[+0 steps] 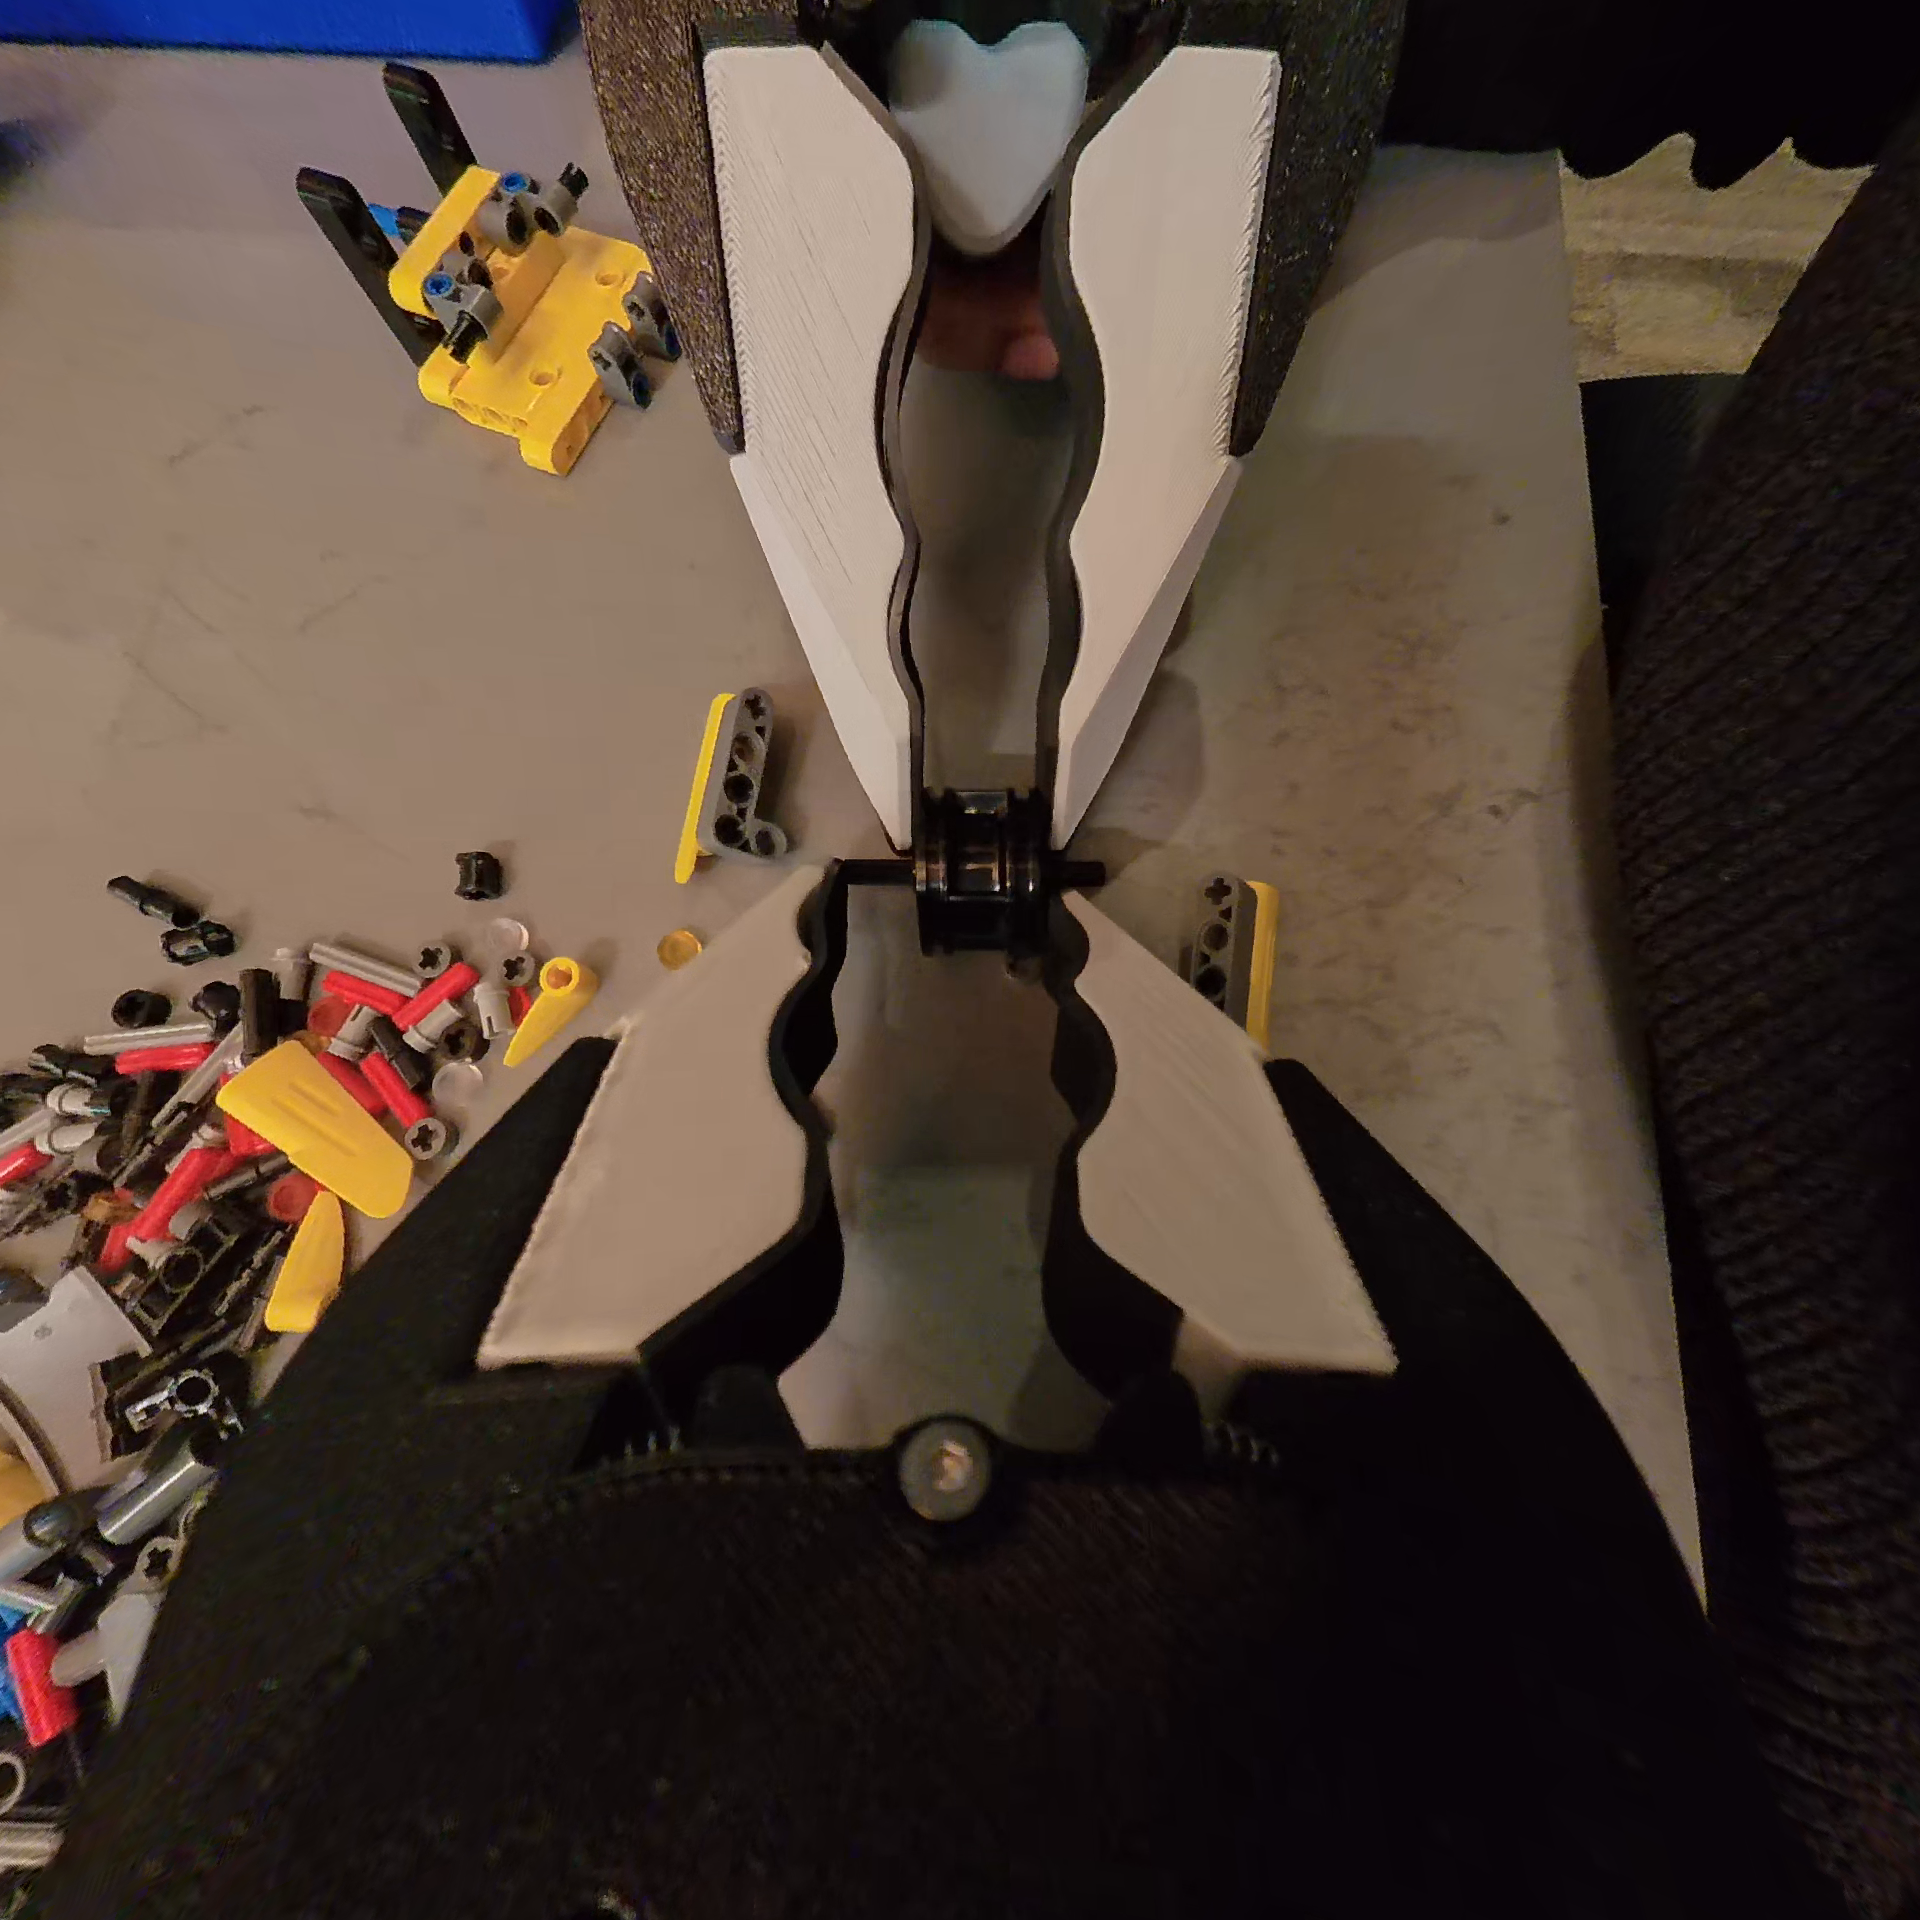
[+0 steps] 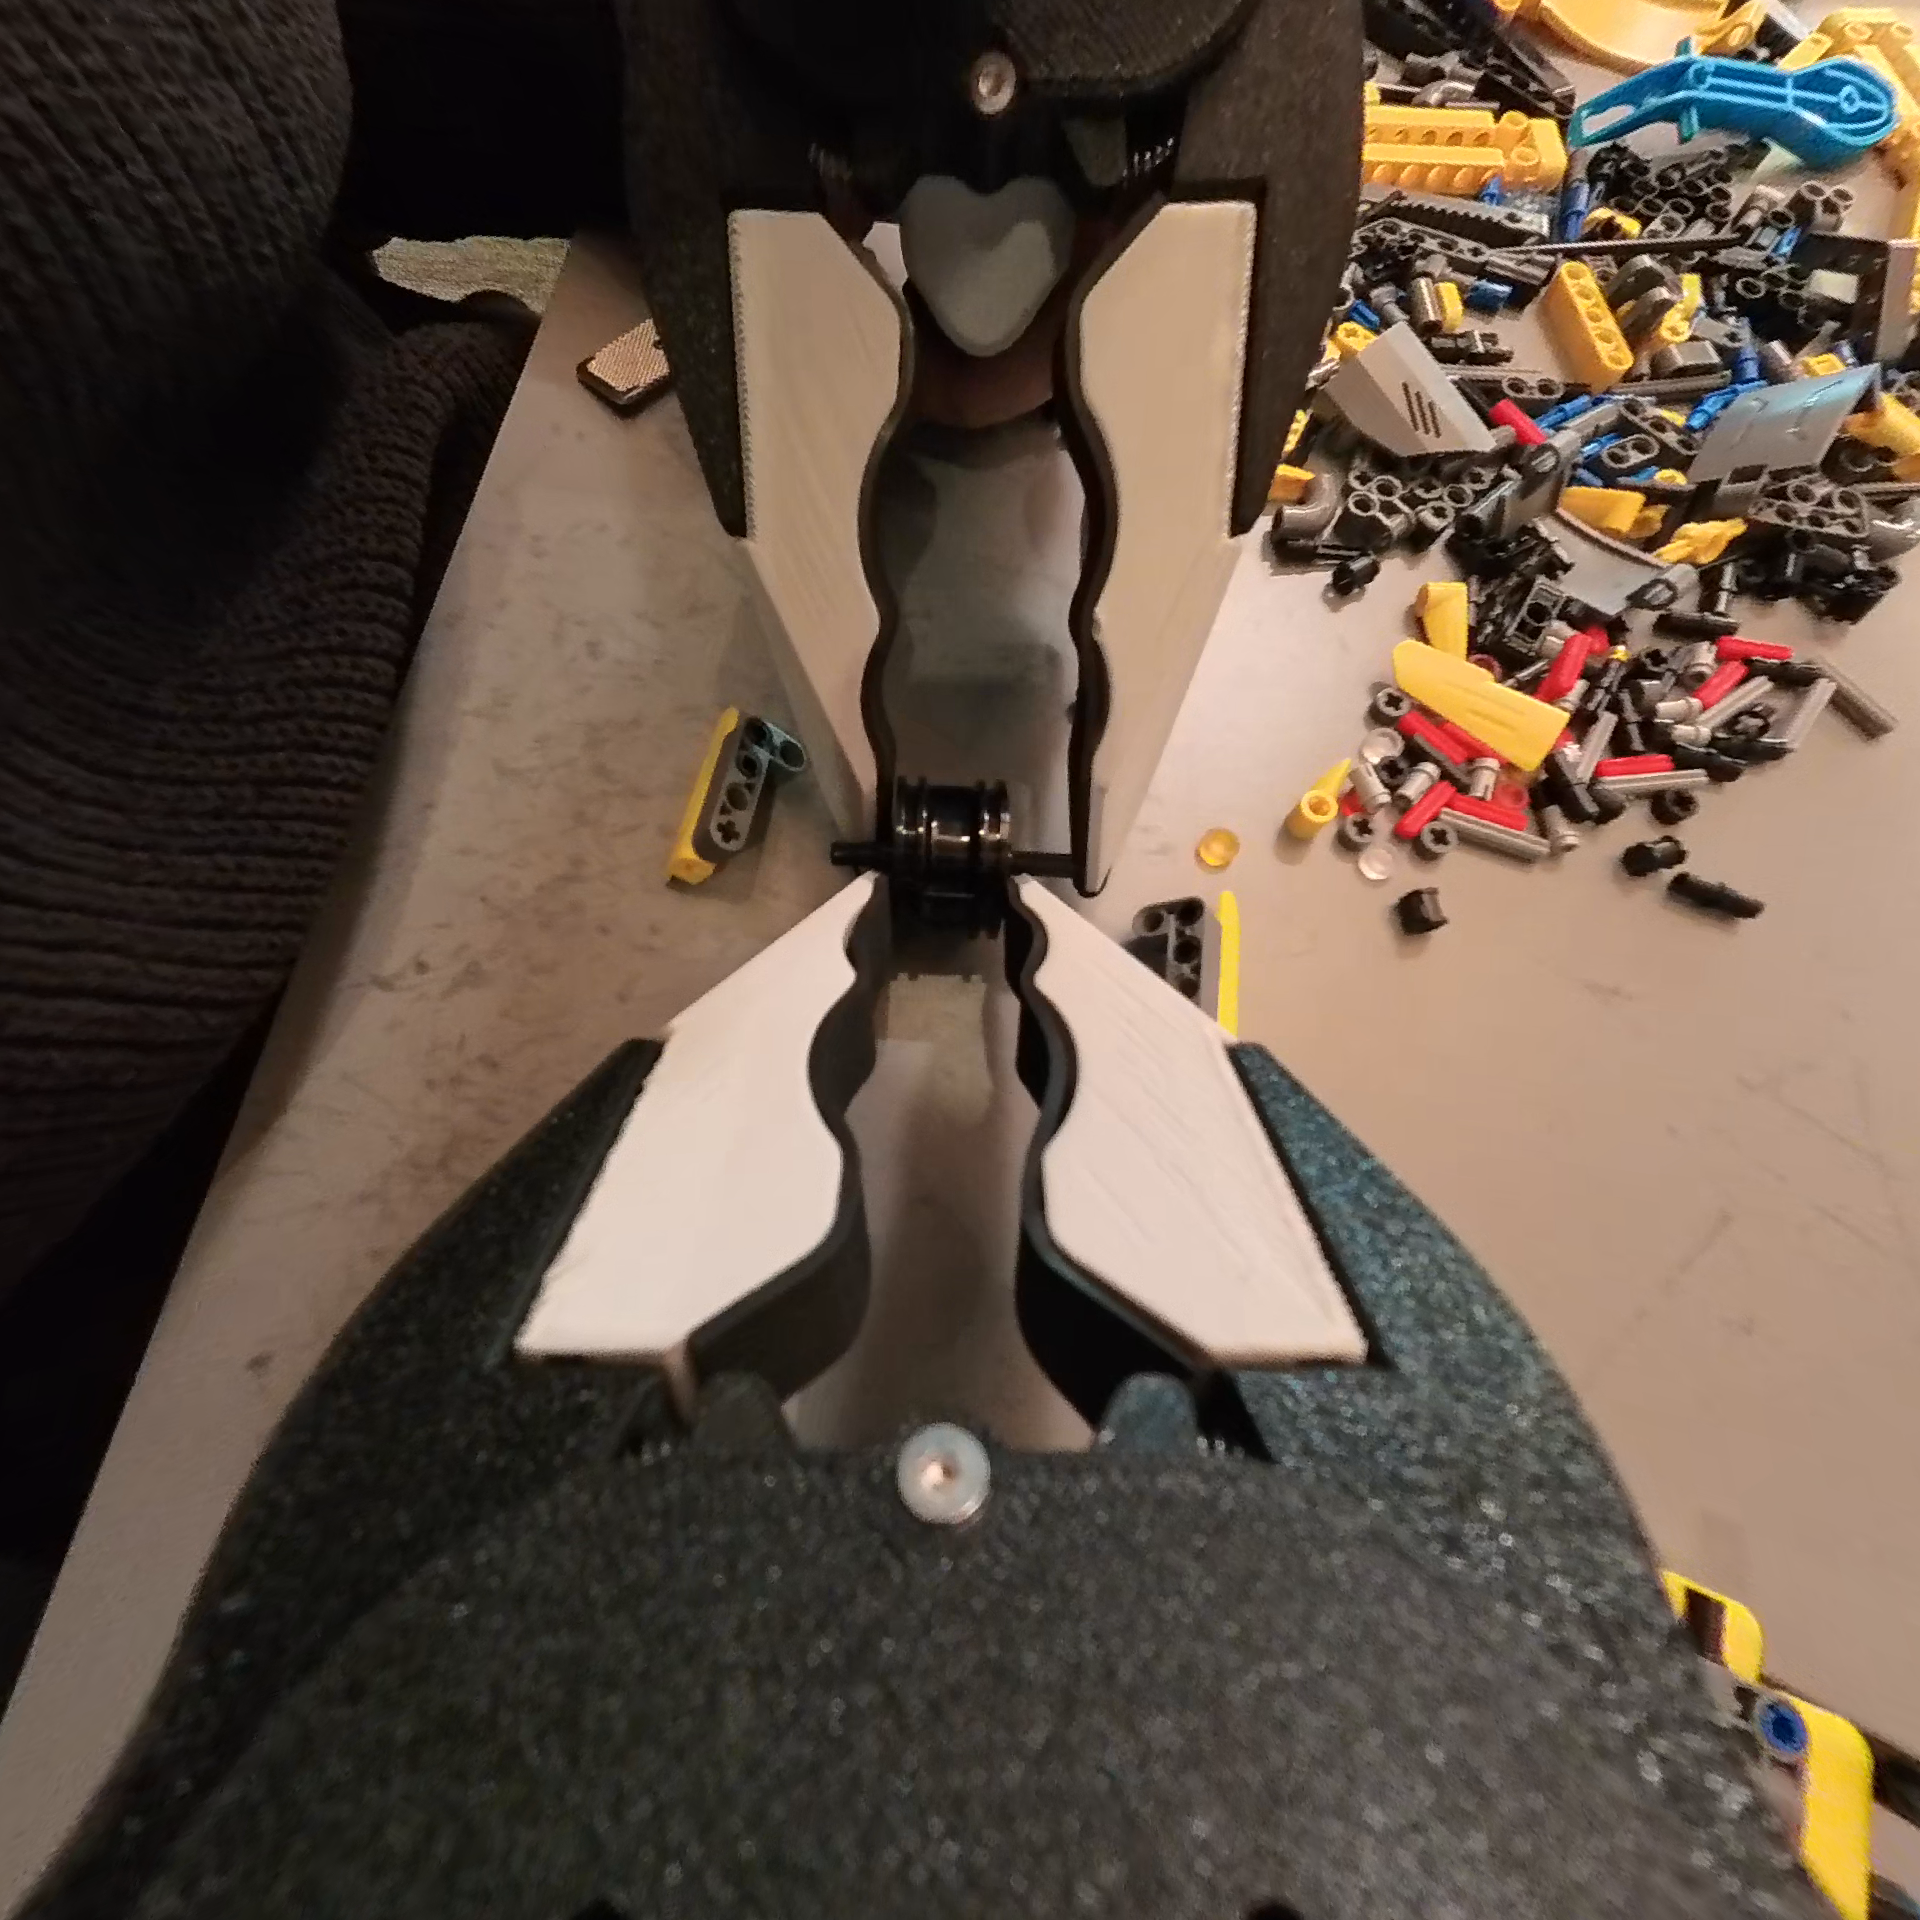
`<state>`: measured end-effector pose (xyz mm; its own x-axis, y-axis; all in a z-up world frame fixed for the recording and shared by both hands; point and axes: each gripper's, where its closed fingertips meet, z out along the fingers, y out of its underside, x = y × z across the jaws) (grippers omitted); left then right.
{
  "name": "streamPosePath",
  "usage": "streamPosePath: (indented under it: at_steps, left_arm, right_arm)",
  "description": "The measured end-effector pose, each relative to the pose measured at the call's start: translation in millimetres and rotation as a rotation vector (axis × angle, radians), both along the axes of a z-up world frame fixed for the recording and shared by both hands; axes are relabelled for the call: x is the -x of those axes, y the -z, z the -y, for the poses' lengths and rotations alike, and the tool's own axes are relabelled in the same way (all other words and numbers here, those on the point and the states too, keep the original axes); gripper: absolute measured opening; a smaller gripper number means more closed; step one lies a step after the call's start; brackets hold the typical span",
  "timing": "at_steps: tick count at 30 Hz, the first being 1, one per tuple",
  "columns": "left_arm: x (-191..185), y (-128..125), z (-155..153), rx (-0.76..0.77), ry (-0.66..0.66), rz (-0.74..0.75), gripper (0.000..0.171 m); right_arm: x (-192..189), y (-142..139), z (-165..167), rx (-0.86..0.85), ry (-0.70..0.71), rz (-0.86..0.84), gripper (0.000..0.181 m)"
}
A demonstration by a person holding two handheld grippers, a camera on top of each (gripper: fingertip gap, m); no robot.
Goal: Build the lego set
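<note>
A black wheel hub (image 1: 971, 883) on a thin black axle (image 1: 1081, 871) is held above the grey table (image 1: 312, 623) between both grippers, which face each other tip to tip. My right gripper (image 2: 943, 894) is shut on the hub (image 2: 940, 847), one finger on each side face; it comes in from the top of the left wrist view (image 1: 982, 821). My left gripper (image 1: 951, 899) is partly open and straddles hub and axle. One of its fingertips (image 1: 826, 883) touches an axle end; the other end pokes past the opposite finger. It also shows in the right wrist view (image 2: 987, 847).
Two grey L-beams with yellow pieces (image 1: 743, 790) (image 1: 1231, 951) lie on either side below the hub. A yellow sub-assembly (image 1: 520, 312) stands far left. A pile of small pins (image 1: 260, 1091) and a larger parts heap (image 2: 1610, 364) lie nearby. A dark knit sleeve (image 1: 1766, 831) borders the table edge. The tips of both grippers are at nearly the same place. Both grippers' tips are roughly 15 cm from the yellow sub-assembly (image 1: 520, 312).
</note>
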<state>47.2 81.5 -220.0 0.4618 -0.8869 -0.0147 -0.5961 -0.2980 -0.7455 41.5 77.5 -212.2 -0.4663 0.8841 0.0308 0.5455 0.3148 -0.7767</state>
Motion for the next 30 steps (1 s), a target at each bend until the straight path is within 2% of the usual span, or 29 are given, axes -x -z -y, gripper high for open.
streamPosePath:
  at_steps: [14, 16, 17, 18, 21, 30]
  left_arm:
    - [0.0, 0.1, -0.1, 0.008, -0.001, 0.004, 0.033]
    - [0.0, 0.2, -0.3, 0.007, -0.002, 0.004, 0.033]
    - [0.2, 0.4, -0.6, 0.004, -0.004, 0.001, 0.033]
    - [0.0, 0.3, -0.6, 0.001, -0.002, 0.0, 0.033]
    - [-0.7, 0.4, 0.5, -0.005, 0.006, -0.003, 0.034]
    - [-1.0, 0.3, 1.1, -0.01, 0.011, -0.006, 0.034]
  right_arm:
    - [-1.1, -0.8, -0.2, 0.008, 0.003, -0.002, 0.022]
    - [-1.6, -0.4, -1.4, 0.019, 0.014, 0.006, 0.025]
    - [-3.8, 0.8, 2.2, 0.045, 0.001, 0.028, 0.04]
    - [-6.1, 2.6, 7.1, 0.079, -0.013, 0.059, 0.044]
    - [-4.5, 7.2, 5.6, 0.045, 0.006, 0.074, 0.032]
    - [-3.6, -5.7, 1.9, 0.125, 0.017, 0.025, 0.029]
